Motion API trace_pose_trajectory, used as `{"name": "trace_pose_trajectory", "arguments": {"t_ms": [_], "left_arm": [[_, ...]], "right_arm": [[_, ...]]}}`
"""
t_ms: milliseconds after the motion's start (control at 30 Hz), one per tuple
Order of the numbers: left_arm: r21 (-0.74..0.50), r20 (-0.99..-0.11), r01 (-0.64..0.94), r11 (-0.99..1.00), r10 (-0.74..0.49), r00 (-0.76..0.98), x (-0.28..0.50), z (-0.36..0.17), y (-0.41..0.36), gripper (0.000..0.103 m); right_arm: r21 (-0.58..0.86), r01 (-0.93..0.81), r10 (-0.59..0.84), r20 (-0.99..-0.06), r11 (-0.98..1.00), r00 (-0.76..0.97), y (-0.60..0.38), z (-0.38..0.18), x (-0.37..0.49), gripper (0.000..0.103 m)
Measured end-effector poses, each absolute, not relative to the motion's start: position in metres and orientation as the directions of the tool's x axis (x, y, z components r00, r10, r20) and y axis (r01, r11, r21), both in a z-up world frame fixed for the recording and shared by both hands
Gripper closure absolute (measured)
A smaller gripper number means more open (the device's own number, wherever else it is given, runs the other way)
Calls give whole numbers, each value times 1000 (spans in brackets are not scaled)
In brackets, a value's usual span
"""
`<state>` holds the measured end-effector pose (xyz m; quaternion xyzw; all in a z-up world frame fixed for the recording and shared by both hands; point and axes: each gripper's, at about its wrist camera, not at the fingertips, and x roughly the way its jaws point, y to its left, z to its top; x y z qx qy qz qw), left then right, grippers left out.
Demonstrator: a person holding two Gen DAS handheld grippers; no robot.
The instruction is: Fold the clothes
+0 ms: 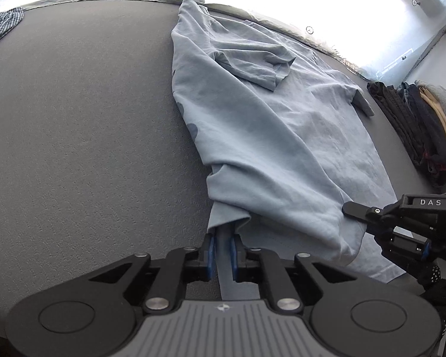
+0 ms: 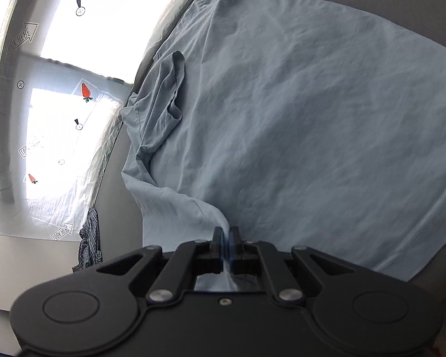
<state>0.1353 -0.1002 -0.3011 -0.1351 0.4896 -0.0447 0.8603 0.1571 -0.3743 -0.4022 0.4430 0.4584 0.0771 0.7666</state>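
Now | pinching blue shirt [image 1: 252, 125] with left hand-held gripper [image 1: 222, 248] and right hand-held gripper [image 2: 226, 245] | one side folded | more folds left | folded pile [image 1: 416, 125] beyond right hand-held gripper

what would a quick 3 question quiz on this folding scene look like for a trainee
1. True or false: both grippers are clamped on the light blue t-shirt.
2. What lies at the far left edge of the grey table in the left wrist view? A) checked garment B) shoe C) towel
3. Fill in: the stack of folded clothes sits to the ____ of the shirt in the left wrist view.

Key:
1. True: the left gripper and the right gripper each pinch fabric.
2. A, the checked garment.
3. right
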Motion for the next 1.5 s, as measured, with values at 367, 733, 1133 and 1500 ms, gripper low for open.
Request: {"name": "trace_pose_trajectory", "arguments": {"t_ms": [367,733,1133,1500], "left_arm": [[-108,-822,20,994,-101,560,140,-292,-112,89],[-127,-830,32,991,-124,543,149,-302,-113,89],[-164,-815,-31,986,-118,568,136,-291,-103,102],[-137,-810,-32,990,-94,578,102,-281,-108,102]], "right_arm": [[744,302,521,-644,595,560,-377,-403,156,99],[746,314,529,-647,587,549,-378,-404,160,99],[755,331,540,-643,567,542,-381,-405,161,99],[782,290,564,-606,552,562,-381,-395,151,99]]}}
